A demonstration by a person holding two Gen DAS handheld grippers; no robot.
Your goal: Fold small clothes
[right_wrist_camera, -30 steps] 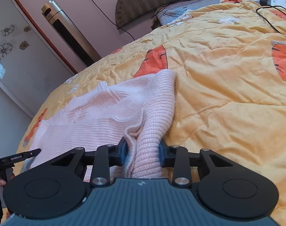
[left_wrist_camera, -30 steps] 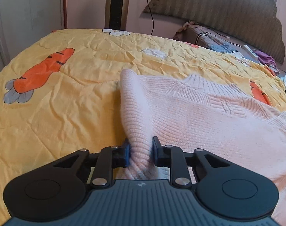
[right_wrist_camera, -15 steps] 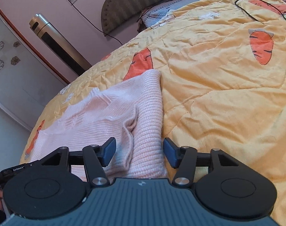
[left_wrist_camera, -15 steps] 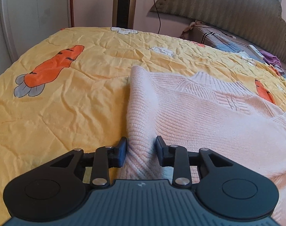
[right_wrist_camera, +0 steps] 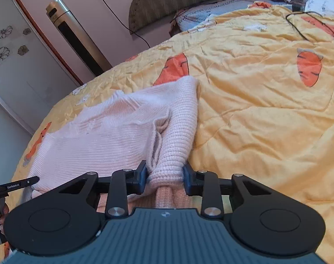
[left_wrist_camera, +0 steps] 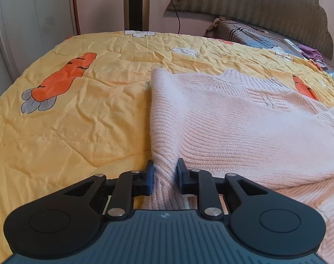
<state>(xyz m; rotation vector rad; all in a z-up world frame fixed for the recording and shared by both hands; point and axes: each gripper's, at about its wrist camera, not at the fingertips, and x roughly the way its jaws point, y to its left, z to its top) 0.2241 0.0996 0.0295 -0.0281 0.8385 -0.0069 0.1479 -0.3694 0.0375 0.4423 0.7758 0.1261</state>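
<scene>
Left wrist view shows our left gripper (left_wrist_camera: 164, 177) clamped narrow on a bunched corner of the pink knit sweater (left_wrist_camera: 233, 127), which lies spread on the yellow carrot quilt (left_wrist_camera: 79, 118), collar toward the headboard (left_wrist_camera: 266, 6). From the right wrist view, our right gripper (right_wrist_camera: 166, 179) holds the sweater's other near corner, a thick roll of knit filling its jaws. We judge the fold is only starting: both near corners gripped, body flat. Next we should lift both together and carry them toward the collar, keeping the hem level. Quilt left and right of the sweater is bare and wide; beyond the collar lie a black cable (right_wrist_camera: 303, 25) and pillow clutter, so we should stop short there.
</scene>
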